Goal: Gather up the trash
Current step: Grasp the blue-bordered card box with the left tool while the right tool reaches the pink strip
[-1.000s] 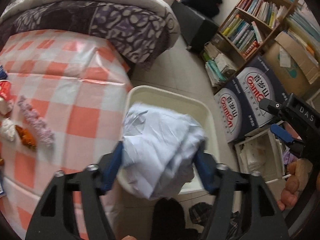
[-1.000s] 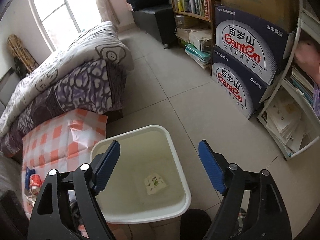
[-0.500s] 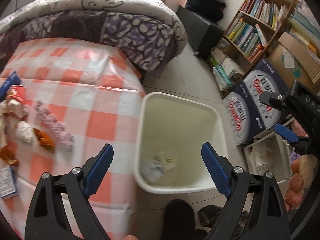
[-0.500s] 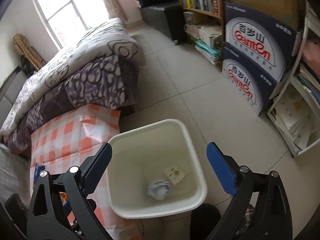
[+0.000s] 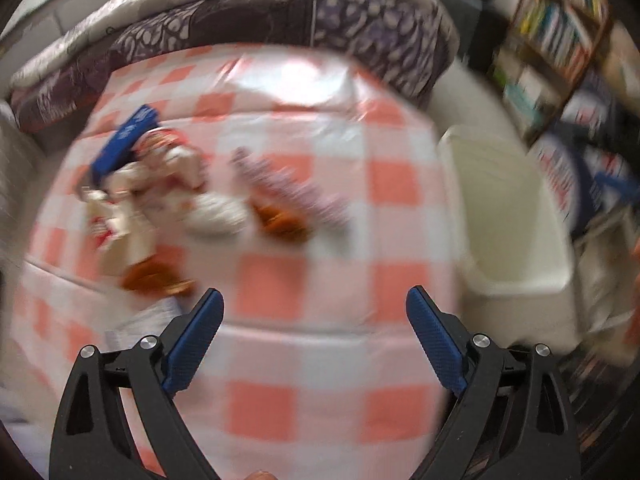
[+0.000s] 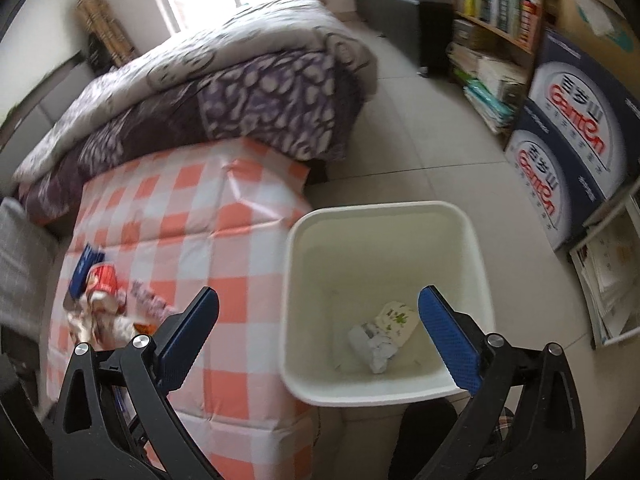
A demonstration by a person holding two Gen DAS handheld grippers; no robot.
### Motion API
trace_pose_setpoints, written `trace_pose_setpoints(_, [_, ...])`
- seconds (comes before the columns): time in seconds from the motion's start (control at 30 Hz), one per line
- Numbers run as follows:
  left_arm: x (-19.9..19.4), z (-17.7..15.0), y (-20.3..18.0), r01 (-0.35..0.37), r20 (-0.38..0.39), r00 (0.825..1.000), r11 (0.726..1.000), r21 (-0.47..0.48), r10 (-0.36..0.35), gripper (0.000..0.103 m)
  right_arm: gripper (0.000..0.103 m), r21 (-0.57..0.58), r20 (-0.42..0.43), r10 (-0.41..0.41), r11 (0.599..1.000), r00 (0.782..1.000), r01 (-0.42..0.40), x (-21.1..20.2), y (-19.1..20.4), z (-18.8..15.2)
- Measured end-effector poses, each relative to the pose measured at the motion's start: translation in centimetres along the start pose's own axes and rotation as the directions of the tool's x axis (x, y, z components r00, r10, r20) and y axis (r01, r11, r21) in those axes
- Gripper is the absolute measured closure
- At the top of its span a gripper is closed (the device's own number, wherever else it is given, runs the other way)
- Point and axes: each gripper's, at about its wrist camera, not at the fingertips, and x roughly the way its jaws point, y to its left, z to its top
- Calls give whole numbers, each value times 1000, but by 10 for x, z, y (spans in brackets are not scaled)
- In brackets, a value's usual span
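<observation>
A white bin [image 6: 384, 300] stands on the floor beside the checked table [image 6: 192, 224]; it also shows in the left wrist view [image 5: 508, 216]. A crumpled white paper [image 6: 372, 344] and a printed wrapper [image 6: 396, 316] lie in its bottom. Trash lies on the table: a blue packet [image 5: 124, 140], red-and-white wrappers [image 5: 160, 176], orange peel [image 5: 280, 220] and a purple strip [image 5: 292, 192]. My left gripper [image 5: 314, 332] is open and empty above the table's near edge. My right gripper [image 6: 318, 332] is open and empty above the bin's left rim.
A bed with a purple patterned quilt [image 6: 224, 92] lies behind the table. Stacked blue-and-white cartons [image 6: 576, 136] and a bookshelf [image 6: 500, 12] line the right side. A low shelf with papers [image 6: 612, 276] stands at the far right. The left wrist view is motion-blurred.
My left gripper let go of the crumpled white paper, which fell into the bin. It then swung left from the bin to over the table. My right gripper shifted slightly left.
</observation>
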Motion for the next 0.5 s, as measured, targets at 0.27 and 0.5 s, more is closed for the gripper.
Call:
trace_pose_setpoints(0.27, [30,-38,51,-102,-156,976,953,287,151,11,7,-156,-105,34,987,994,-50,27,59,-17])
trace_pose_setpoints(0.5, [64,-43,95,-98,-234,956,944,317,178,11,7,-298,-190,61,947,980,-116,47,103,-35])
